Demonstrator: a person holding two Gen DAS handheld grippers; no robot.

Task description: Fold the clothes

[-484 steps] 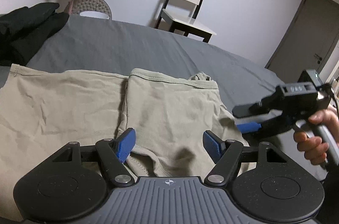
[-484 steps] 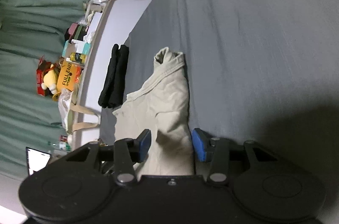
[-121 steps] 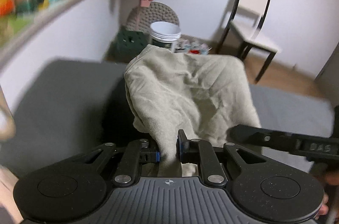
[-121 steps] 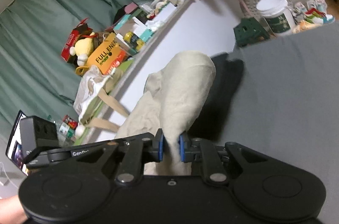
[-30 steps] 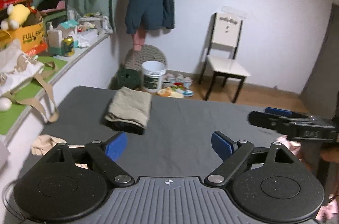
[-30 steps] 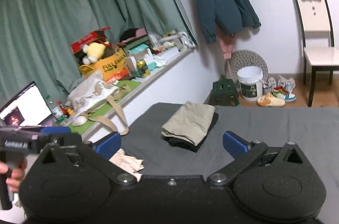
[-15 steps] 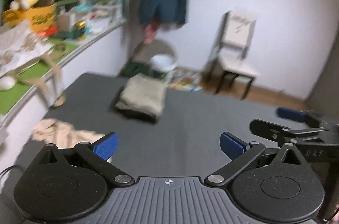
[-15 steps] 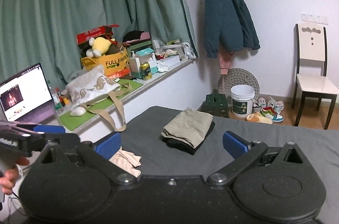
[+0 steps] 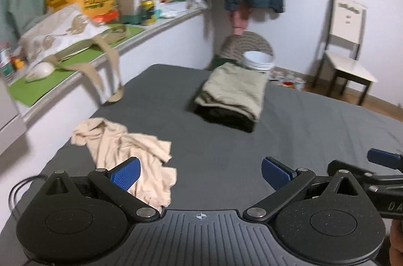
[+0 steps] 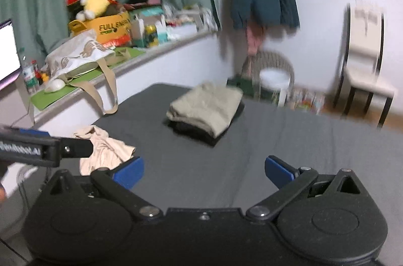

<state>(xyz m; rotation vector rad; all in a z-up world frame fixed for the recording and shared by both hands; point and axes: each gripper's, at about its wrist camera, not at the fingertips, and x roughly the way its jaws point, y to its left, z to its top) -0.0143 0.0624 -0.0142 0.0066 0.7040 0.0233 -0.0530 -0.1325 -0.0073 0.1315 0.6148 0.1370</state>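
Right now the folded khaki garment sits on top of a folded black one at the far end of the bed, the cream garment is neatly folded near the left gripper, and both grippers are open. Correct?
Not quite. The cream garment is not folded: it lies crumpled on the grey bed, as the left wrist view shows. The rest holds: the folded khaki garment sits on the folded black one, and the left gripper and right gripper are open.

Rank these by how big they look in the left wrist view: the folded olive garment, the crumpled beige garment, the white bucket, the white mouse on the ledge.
1. crumpled beige garment, though it lies nearest the camera, so its lead is unsure
2. folded olive garment
3. white bucket
4. white mouse
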